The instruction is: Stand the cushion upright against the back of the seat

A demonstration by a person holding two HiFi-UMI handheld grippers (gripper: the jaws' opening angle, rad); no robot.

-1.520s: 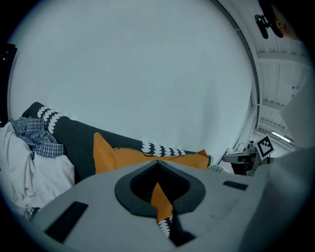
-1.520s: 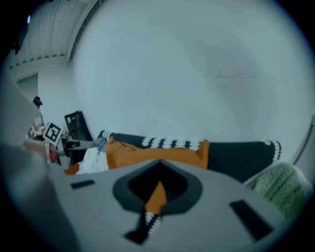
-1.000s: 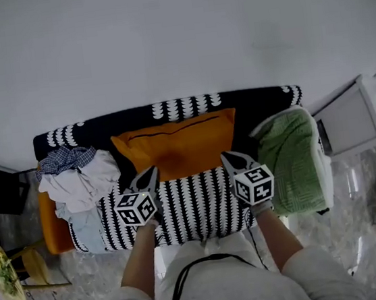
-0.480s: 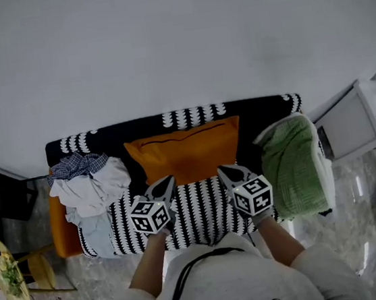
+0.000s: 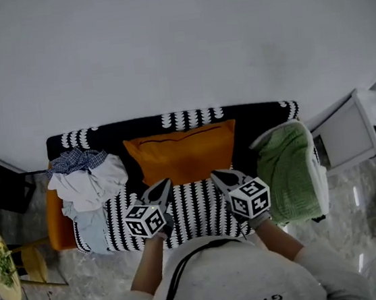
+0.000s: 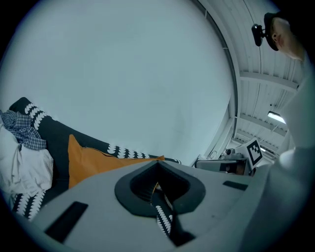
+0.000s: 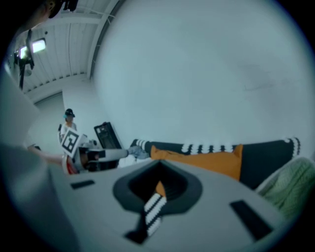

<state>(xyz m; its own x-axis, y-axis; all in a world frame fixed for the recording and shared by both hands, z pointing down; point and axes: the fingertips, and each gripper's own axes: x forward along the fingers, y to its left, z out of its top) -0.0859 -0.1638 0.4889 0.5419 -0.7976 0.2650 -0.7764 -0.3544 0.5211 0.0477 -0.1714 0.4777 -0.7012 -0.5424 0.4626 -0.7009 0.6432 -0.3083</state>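
Withdrawal of left gripper (image 5: pixel 165 183) and right gripper (image 5: pixel 215 174) from orange cushion (image 5: pixel 182 155), both clenched empty. Left upright against sofa back (image 5: pixel 258 113), unaided; probably finished.

The head camera looked steeply down from above the person onto the sofa (image 5: pixel 195 209). Cameras on the left gripper (image 5: pixel 163 183) and right gripper (image 5: pixel 216 176) faced its back, low and close. All three shared the orange cushion (image 5: pixel 182 155).
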